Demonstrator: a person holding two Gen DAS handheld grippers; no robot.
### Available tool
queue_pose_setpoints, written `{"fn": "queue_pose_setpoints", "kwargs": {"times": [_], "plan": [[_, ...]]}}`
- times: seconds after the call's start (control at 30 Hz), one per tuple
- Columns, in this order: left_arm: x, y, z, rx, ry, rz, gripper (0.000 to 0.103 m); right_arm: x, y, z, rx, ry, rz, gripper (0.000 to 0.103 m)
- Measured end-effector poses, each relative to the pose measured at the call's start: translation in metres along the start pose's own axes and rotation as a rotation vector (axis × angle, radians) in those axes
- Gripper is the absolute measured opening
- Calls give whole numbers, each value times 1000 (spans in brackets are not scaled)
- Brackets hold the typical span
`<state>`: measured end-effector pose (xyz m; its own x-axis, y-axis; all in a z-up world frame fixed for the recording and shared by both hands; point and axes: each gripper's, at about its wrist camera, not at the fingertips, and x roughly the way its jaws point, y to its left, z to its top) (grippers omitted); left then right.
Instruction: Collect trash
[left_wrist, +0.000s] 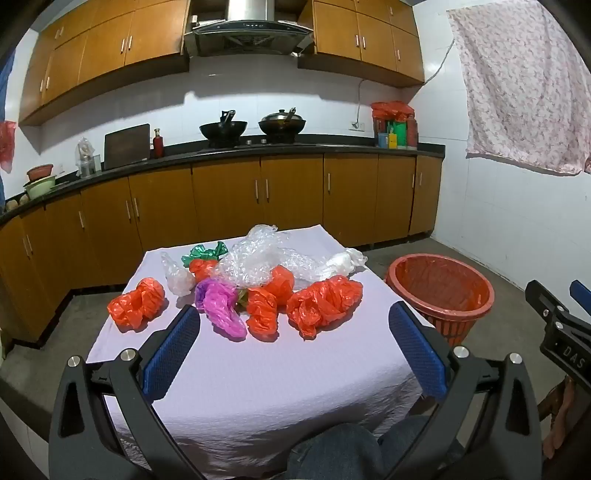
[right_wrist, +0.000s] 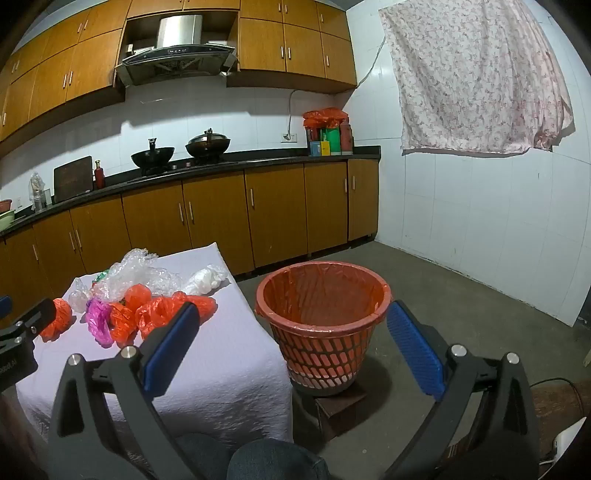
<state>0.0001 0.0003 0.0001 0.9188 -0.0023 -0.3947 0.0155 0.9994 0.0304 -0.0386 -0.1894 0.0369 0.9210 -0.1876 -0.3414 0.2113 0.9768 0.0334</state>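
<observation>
Since nothing sits in the bin (right_wrist: 321, 306) as far as you can see into it, you're at the very start; its orange liner looks bare inside, tho the bottom is partly hidden by the rim; it stands on a dark block on the floor, just beside the right edge of the surface (left_wrist: 280, 369). All the trash is on the cloth-covered surface, bunched toward the far half: approx five crumpled orange bags, incl. one off to the left (left_wrist: 136, 302) and a big one on the right (left_wrist: 324, 302); a pink bag (left_wrist: 221, 308) in the middle; a green scrap (left_wrist: 205, 252) behind; clear bubble wrap (left_wrist: 258, 258) piled at the back; a small clear bag (left_wrist: 176, 275); a white wad (left_wrist: 345, 261) at the far right. Your left gripper (left_wrist: 293, 350) hangs over the near, bare part of the surface, jaws spread wide, grasping nothing; your right gripper (right_wrist: 293, 350) faces the bin, jaws likewise released and empty. So zero pieces done, every piece left; judging by the layout, expect many trips surface-to-bin.
</observation>
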Motion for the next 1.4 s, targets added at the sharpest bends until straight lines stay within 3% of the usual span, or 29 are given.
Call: {"fn": "queue_pose_setpoints", "kwargs": {"times": [1.4], "plan": [[0, 0, 0, -4, 6, -2, 101, 2, 0, -3, 0, 4, -1, 99]]}}
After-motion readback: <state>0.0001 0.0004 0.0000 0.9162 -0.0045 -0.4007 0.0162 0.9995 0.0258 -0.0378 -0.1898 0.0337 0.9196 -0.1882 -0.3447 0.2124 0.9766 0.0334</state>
